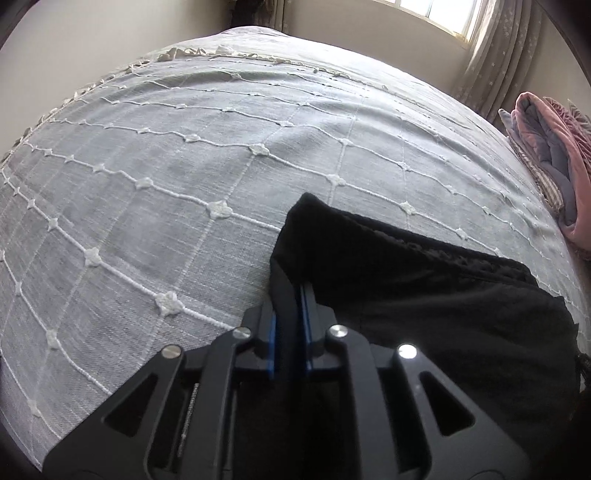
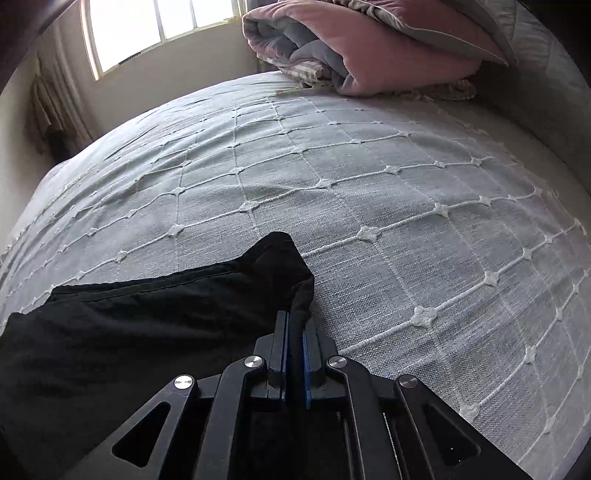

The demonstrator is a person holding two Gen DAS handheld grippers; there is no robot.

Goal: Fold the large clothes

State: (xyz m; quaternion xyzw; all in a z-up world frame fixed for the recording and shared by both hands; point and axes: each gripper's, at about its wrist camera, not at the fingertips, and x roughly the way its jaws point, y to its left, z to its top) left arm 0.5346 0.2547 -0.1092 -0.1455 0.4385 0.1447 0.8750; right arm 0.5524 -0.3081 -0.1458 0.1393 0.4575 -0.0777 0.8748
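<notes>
A black garment is spread over the near part of a bed covered by a pale grey bedspread stitched with a white cord grid and small knots. In the left wrist view, the left gripper is clamped narrowly on one corner of the garment, with black fabric pinched between its blue-lined pads. In the right wrist view, the right gripper is likewise closed tightly on the opposite corner of the black garment, a fold of cloth being caught between the jaws. A folded pink and grey quilt is lying at the far edge of the bedspread, below a bright window. Curtains are hung beside the window. No brand, label or readable writing can be made out anywhere.
</notes>
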